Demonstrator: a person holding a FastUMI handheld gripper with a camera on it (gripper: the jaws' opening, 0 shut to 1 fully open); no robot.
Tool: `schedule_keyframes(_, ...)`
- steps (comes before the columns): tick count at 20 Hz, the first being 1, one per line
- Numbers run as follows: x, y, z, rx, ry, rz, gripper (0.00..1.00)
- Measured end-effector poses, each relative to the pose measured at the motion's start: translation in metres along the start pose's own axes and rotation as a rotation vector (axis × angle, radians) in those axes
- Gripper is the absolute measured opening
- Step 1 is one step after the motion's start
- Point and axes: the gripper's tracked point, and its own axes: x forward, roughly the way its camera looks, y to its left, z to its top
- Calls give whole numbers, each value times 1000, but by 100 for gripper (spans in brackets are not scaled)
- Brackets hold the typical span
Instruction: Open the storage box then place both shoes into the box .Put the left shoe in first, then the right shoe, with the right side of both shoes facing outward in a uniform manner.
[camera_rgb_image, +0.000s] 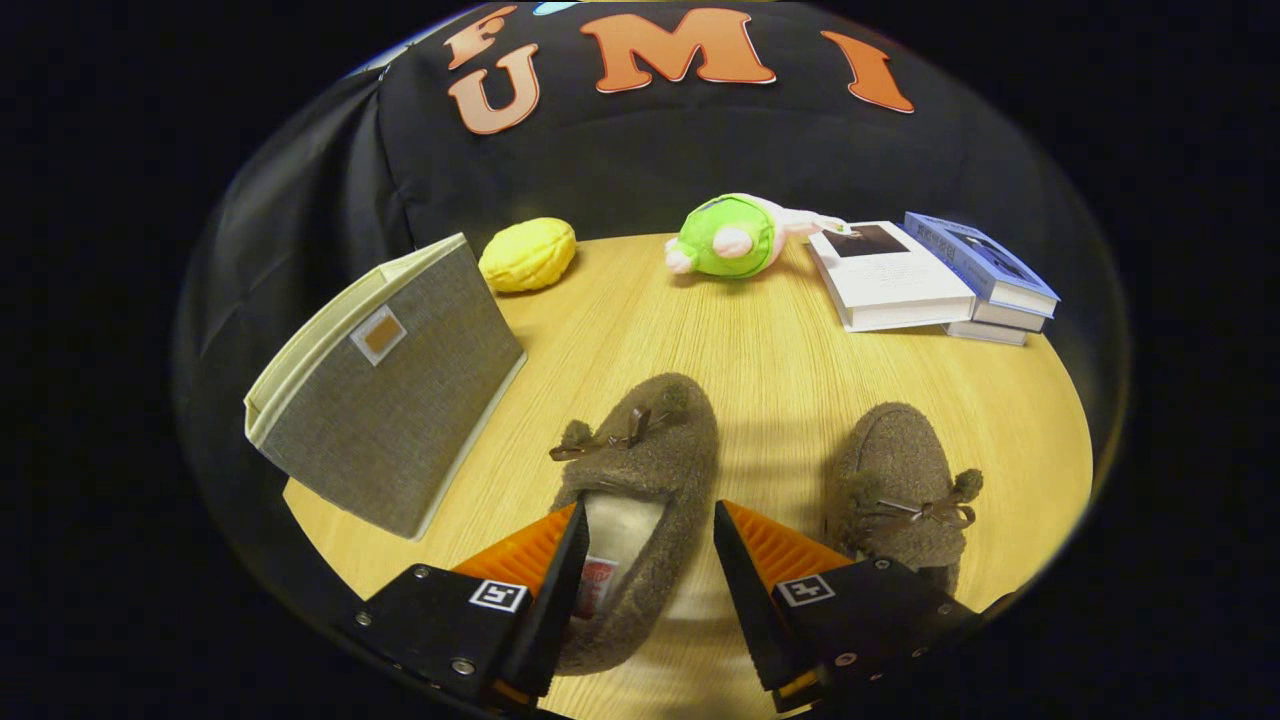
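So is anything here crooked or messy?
The grey box leans over instead of standing straight. The slippers point different ways. The open gripper straddles the nearer one's heel.

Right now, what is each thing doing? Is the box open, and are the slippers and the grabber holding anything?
storage box: shut, folded flat, leaning on the table.
left slipper: on the table, heel between the fingers, not gripped.
right slipper: on the table, untouched.
gripper: open, around the left slipper's heel.
books: closed, stacked.
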Motion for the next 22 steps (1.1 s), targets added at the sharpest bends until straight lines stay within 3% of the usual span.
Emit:
schedule_keyframes(2, 9, -11, -1, -36, 0, -63, 75)
schedule_keyframes(8, 28, -21, 9, -51, -35, -144, 61)
schedule_keyframes(10, 32, -15, 9, -34, -25, -125, 56)
schedule_keyframes(15, 35, -15, 12, 42, -2, -127, 13)
schedule_keyframes(22, 8, 13, 49, 169, -38, -72, 4)
